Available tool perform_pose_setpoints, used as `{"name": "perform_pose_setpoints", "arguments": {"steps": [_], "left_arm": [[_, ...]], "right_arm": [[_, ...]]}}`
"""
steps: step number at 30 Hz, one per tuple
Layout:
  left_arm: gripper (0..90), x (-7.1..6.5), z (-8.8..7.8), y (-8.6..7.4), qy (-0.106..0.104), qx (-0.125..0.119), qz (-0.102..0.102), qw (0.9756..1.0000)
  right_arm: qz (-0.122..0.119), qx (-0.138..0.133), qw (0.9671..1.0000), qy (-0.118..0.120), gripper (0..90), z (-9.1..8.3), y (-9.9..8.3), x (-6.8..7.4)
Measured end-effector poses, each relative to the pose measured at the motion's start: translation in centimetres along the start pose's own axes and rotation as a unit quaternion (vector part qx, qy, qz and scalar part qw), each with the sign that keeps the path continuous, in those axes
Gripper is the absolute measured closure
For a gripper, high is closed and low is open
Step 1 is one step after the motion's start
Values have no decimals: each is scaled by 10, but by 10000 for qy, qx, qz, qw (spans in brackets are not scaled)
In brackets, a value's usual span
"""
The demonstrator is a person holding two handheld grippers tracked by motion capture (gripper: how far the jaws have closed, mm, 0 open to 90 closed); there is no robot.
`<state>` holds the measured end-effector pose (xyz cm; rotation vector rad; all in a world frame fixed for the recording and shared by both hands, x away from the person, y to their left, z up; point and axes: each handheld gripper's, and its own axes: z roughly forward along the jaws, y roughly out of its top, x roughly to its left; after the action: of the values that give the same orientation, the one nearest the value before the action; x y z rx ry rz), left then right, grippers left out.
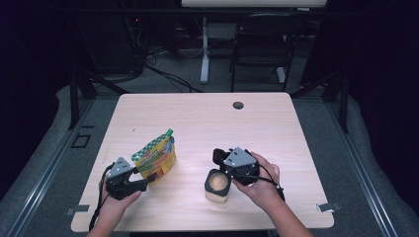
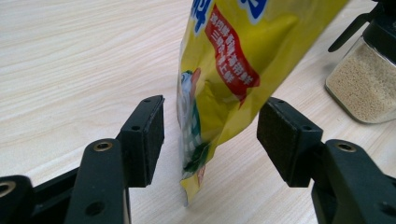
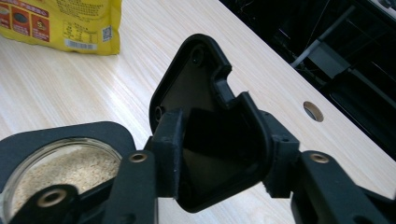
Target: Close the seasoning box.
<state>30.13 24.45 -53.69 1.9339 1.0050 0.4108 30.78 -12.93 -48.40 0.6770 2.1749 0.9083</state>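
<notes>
A yellow stand-up pouch (image 1: 157, 157) with a green spout stands left of the table's middle. My left gripper (image 1: 146, 183) is open, and its jaws straddle the pouch's lower corner (image 2: 219, 93) with a gap on each side. A small square jar (image 1: 217, 186) of tan granules stands to the right, also seen past the pouch (image 2: 364, 88). Its black flip lid (image 3: 196, 79) is tipped up over the open mouth (image 3: 60, 163). My right gripper (image 3: 222, 144) has both pads against the lid's sides. In the high view that right gripper (image 1: 222, 160) sits just behind the jar.
The light wooden table (image 1: 207, 118) has a round cable hole (image 1: 238, 105) near its far edge, also in the right gripper view (image 3: 313, 111). A dark chair (image 1: 262, 39) and cables stand on the floor beyond. The pouch's back (image 3: 60, 23) faces the right gripper.
</notes>
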Motion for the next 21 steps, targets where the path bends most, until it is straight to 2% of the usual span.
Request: {"name": "perform_pose_setpoints", "arguments": {"steps": [4, 10, 13, 21], "left_arm": [[421, -1, -3, 2, -2, 39, 45, 10000], [421, -1, -9, -2, 8, 28, 29, 10000], [421, -1, -12, -3, 13, 29, -16, 10000], [420, -2, -15, -7, 10, -59, 19, 10000]], "right_arm": [[-149, -8, 9999, -31, 629, -5, 0, 4], [-484, -44, 9987, -160, 687, -15, 0, 19], [-510, -69, 9986, -80, 662, -19, -2, 27], [-316, -246, 9990, 205, 567, -31, -8, 45]]}}
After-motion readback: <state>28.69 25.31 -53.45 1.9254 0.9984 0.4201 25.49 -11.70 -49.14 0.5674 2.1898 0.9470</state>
